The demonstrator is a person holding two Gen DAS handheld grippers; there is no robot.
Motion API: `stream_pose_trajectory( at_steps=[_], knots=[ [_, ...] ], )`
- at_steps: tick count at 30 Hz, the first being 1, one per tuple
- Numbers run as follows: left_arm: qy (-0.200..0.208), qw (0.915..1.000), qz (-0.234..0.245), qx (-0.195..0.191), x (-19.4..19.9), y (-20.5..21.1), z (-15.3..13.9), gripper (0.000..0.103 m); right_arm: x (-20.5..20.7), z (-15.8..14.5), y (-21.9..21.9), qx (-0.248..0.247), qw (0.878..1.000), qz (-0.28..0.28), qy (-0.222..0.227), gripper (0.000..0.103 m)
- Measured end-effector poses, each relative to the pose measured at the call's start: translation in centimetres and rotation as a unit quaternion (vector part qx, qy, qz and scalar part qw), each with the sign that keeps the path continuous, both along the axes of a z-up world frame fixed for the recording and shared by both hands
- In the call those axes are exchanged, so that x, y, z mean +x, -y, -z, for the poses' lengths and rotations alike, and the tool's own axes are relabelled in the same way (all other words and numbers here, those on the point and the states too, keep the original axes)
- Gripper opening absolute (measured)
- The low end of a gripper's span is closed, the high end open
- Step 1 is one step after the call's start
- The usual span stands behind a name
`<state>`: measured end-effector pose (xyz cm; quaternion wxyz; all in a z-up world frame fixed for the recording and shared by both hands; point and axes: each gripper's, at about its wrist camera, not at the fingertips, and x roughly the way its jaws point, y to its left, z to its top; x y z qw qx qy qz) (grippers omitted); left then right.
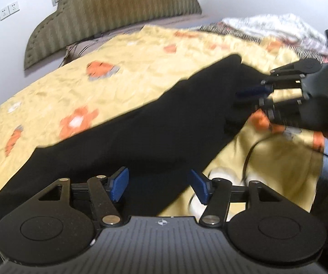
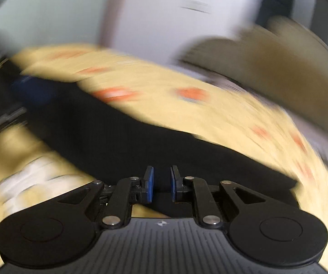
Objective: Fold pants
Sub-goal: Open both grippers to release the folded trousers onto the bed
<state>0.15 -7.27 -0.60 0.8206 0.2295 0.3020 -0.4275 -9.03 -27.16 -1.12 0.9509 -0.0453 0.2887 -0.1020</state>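
My left gripper spread above black pants, pads clear of cloth; my right gripper slightly parted, pinching nothing; pants lie across bed.

Pants flat across the bedspread; headboard behind, crumpled bedding at far right
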Motion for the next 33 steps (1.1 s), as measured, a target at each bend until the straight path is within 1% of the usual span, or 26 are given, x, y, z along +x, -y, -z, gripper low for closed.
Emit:
stream_pose_trajectory(
  at_steps=[1, 2, 3, 4, 5, 6, 10, 12, 14, 15, 16, 17, 18, 19, 20, 21, 22, 23, 24, 25, 26, 27, 28, 29, 31, 33],
  knots=[
    [-0.001, 1.0, 0.0, -0.004, 0.2, 0.9, 0.0, 0.065, -0.3, 0.0, 2.7, 0.043, 0.998, 0.046, 0.012, 0.015],
    [-0.001, 1.0, 0.001, -0.005, 0.4, 2.0, 0.2, 0.065, -0.6, 0.2, 5.1, 0.089, 0.992, 0.083, 0.022, 0.016],
    [-0.001, 1.0, 0.002, -0.006, 0.5, 3.0, 0.4, 0.065, -0.8, 0.7, 8.2, 0.158, 0.98, 0.12, 0.032, 0.018],
    [-0.001, 1.0, 0.004, -0.007, 0.7, 4.0, 0.6, 0.065, -0.9, 1.3, 10.6, 0.215, 0.965, 0.146, 0.038, 0.019],
    [-0.001, 1.0, 0.006, -0.005, 0.9, 4.8, 0.9, 0.065, -1.1, 1.9, 12.9, 0.27, 0.947, 0.169, 0.048, 0.019],
    [0.002, 1.0, 0.008, -0.002, 0.9, 5.7, 1.1, 0.065, -1.1, 2.5, 14.7, 0.31, 0.931, 0.183, 0.059, 0.019],
    [0.023, 0.9992, -0.016, 0.029, 1.5, 8.2, 2.7, 0.065, -0.2, 4.2, 19.1, 0.42, 0.879, 0.207, 0.091, 0.019],
    [0.021, 0.9984, -0.031, 0.043, 1.9, 8.7, 3.5, 0.065, 0.5, 4.9, 20.4, 0.453, 0.855, 0.234, 0.094, 0.02],
    [0.012, 0.9978, -0.041, 0.051, 2.5, 8.8, 4.2, 0.065, 1.9, 5.2, 21.4, 0.49, 0.827, 0.26, 0.091, 0.02],
    [0.009, 0.9977, -0.043, 0.051, 2.6, 8.7, 4.4, 0.065, 3.0, 5.0, 21.4, 0.503, 0.819, 0.258, 0.092, 0.02],
    [0.007, 0.9977, -0.044, 0.05, 2.6, 8.6, 4.6, 0.066, 4.7, 4.2, 21.1, 0.508, 0.822, 0.238, 0.095, 0.02],
    [0.007, 0.9978, -0.045, 0.049, 2.6, 8.6, 4.7, 0.067, 6.2, 3.5, 20.7, 0.504, 0.832, 0.213, 0.093, 0.02],
    [0.007, 0.9977, -0.046, 0.049, 2.6, 8.6, 4.8, 0.067, 8.8, 2.4, 19.9, 0.497, 0.848, 0.167, 0.084, 0.021],
    [0.008, 0.9977, -0.047, 0.048, 2.6, 8.5, 4.8, 0.068, 11.1, 1.5, 19.1, 0.494, 0.858, 0.117, 0.075, 0.021],
    [0.008, 0.9976, -0.049, 0.049, 2.6, 8.6, 4.8, 0.068, 12.8, 0.9, 18.4, 0.496, 0.862, 0.078, 0.071, 0.021],
    [0.007, 0.9975, -0.05, 0.048, 2.6, 8.6, 4.7, 0.068, 13.8, 0.0, 17.8, 0.499, 0.862, 0.053, 0.073, 0.021],
    [0.005, 0.9976, -0.051, 0.048, 2.6, 8.6, 4.7, 0.069, 14.1, -1.1, 17.5, 0.49, 0.866, 0.046, 0.084, 0.021],
    [0.004, 0.9975, -0.052, 0.047, 2.6, 8.5, 4.8, 0.071, 13.8, -2.0, 17.4, 0.472, 0.875, 0.048, 0.099, 0.021],
    [0.004, 0.9974, -0.055, 0.046, 2.7, 8.5, 4.8, 0.072, 12.6, -3.0, 17.4, 0.44, 0.888, 0.063, 0.119, 0.022],
    [0.005, 0.9974, -0.056, 0.045, 2.6, 8.4, 4.9, 0.073, 11.0, -3.4, 17.7, 0.422, 0.892, 0.086, 0.136, 0.027],
    [0.007, 0.9975, -0.056, 0.043, 2.7, 8.4, 4.9, 0.074, 9.8, -3.0, 18.5, 0.419, 0.89, 0.11, 0.146, 0.033],
    [0.009, 0.9976, -0.054, 0.042, 2.7, 8.3, 5.0, 0.075, 8.4, -2.3, 19.7, 0.424, 0.882, 0.138, 0.15, 0.055],
    [0.012, 0.9977, -0.053, 0.041, 2.6, 8.3, 5.0, 0.076, 6.4, -1.3, 20.4, 0.432, 0.872, 0.172, 0.154, 0.076],
    [0.016, 0.9978, -0.051, 0.041, 2.6, 8.3, 5.1, 0.076, 4.4, -0.2, 20.9, 0.438, 0.862, 0.202, 0.157, 0.078],
    [0.022, 0.9977, -0.049, 0.041, 2.5, 8.3, 5.1, 0.078, 1.4, 1.9, 21.6, 0.444, 0.849, 0.245, 0.145, 0.078],
    [0.023, 0.9976, -0.052, 0.04, 2.5, 8.3, 5.0, 0.078, -0.2, 3.6, 21.8, 0.459, 0.837, 0.266, 0.133, 0.078]
  ],
)
